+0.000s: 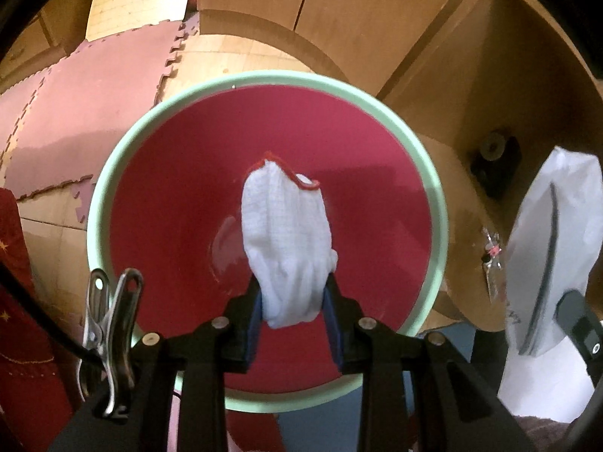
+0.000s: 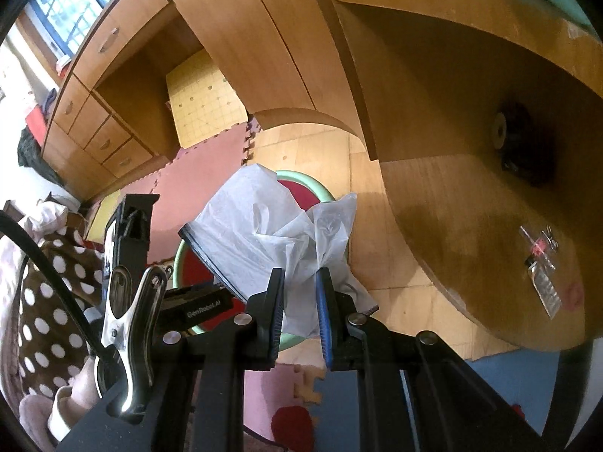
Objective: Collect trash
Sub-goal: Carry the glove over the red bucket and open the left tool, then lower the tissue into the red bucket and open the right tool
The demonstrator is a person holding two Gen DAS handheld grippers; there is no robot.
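One round bin [image 1: 113,173], red inside with a pale green rim, stands on the floor directly below the left gripper [image 1: 292,297]. That gripper is clenched on one white knitted glove [image 1: 288,233] with a red-edged cuff, which hangs from the two blue pads [image 1: 254,312] over the middle of the bin's opening. The glove's cuff end points away from the jaws, down toward the bin's bottom.

The right gripper [image 2: 299,309] grasps one crumpled white plastic bag [image 2: 264,226], pinched between its two pads, with a dark strip running along the bag's left edge. The bag billows out beyond the jaws and covers much of the bin [image 2: 181,260] in the right wrist view. From the left wrist view the same bag [image 1: 557,233] shows at the right edge, just beside the bin.

On the curved wooden table [image 2: 471,188] to the right lie one small clear packet [image 2: 542,282] with a red mark and, farther off, one dark round object [image 2: 516,143]. Pink foam mats [image 1: 94,105] cover the floor to the far left.

One metal clip [image 1: 109,324] sits on each gripper body, at the near left.
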